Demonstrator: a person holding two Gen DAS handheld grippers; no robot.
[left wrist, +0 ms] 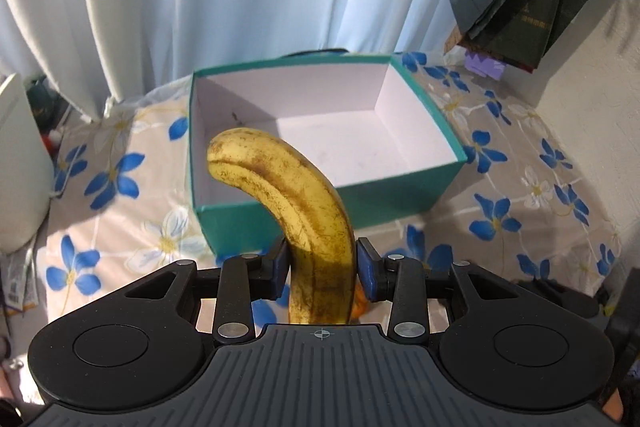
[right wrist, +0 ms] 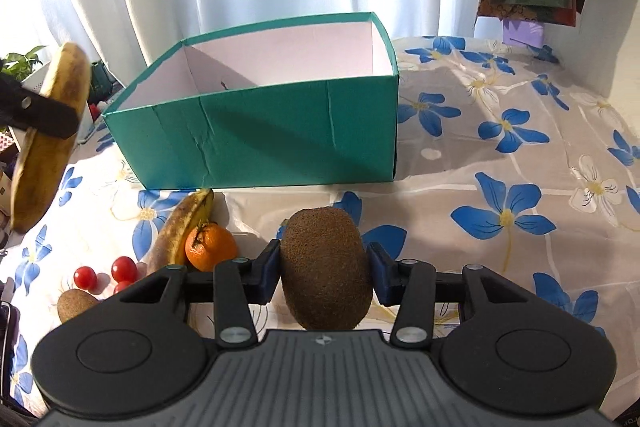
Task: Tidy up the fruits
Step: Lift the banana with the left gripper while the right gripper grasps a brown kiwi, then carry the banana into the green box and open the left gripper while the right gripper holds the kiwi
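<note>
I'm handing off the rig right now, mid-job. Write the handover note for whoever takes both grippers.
Left gripper: shut on a spotted banana, held up in front of the teal box.
Right gripper: shut on a kiwi, low over the flowered cloth, short of the box.
Done: nothing; what shows of the box inside is bare.
Left: drop in both held fruits, then fetch from the cloth the second banana, tangerine, cherry tomatoes and second kiwi.

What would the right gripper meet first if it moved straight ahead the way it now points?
Probably the near wall of the teal box. The right gripper, shut on a kiwi, has only bare flowered tablecloth before that wall; depth is uncertain.
</note>
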